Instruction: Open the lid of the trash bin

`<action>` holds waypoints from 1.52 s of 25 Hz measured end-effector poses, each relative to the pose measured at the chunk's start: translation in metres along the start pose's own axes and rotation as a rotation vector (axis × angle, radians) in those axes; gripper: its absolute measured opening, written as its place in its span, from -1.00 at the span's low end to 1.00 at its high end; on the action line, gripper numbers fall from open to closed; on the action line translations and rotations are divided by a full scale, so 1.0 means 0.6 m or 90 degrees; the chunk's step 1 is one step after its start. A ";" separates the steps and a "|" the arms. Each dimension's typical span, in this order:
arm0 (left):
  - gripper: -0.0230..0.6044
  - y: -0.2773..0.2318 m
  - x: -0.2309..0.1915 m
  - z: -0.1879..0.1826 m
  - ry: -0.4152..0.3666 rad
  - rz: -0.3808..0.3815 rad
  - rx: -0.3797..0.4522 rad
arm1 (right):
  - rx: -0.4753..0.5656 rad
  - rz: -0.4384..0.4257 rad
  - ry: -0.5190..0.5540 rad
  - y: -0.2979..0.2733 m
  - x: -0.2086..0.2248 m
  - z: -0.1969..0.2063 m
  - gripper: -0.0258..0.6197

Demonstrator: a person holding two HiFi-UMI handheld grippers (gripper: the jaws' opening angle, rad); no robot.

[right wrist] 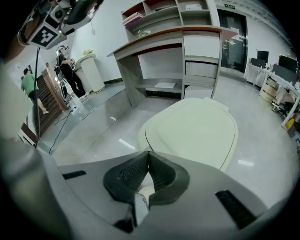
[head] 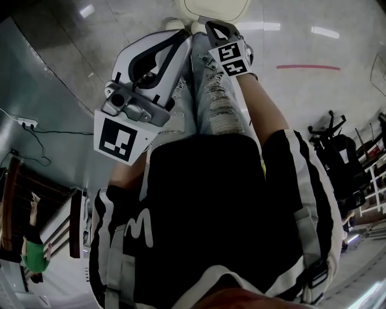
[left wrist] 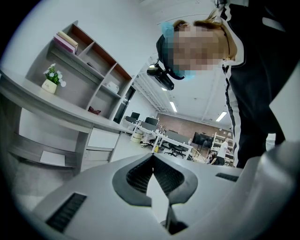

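On the floor just past my feet sits one trash bin (head: 212,7). Its one cream lid (right wrist: 192,129) lies flat and shut, its long way running from me toward the far counter (right wrist: 164,38). My left gripper (left wrist: 152,158) and right gripper (right wrist: 148,153) both have fingers (right wrist: 129,177) clenched on nothing.

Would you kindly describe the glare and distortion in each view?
Head view: bright glare streaks the glossy floor; dark clothing fills the lower frame. Left gripper view: strong fisheye, black corners, a mosaic patch up top. Right gripper view: same fisheye bends the desk; the trash bin lid is evenly lit.
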State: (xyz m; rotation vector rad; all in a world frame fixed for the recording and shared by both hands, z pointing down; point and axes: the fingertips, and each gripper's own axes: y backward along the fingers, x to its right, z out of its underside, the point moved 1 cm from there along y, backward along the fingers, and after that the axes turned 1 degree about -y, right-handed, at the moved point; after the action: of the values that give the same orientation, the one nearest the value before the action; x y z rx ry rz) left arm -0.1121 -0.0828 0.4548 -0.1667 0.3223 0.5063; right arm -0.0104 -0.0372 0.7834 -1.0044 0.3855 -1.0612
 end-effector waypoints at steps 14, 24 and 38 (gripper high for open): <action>-0.92 -0.005 0.000 -0.006 -0.002 -0.002 0.001 | -0.050 0.002 -0.018 -0.015 0.008 0.026 -0.89; -0.92 -0.004 -0.007 -0.005 0.003 -0.002 0.003 | -0.065 0.003 -0.007 -0.022 -0.002 0.027 -0.89; -0.92 -0.010 -0.004 -0.010 0.005 0.003 0.005 | -0.100 0.046 0.055 -0.024 -0.008 0.032 -0.89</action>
State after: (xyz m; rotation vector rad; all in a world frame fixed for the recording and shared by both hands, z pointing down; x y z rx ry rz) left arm -0.1125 -0.0903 0.4507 -0.1597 0.3322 0.5094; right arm -0.0074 -0.0255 0.8046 -1.0785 0.5789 -1.0230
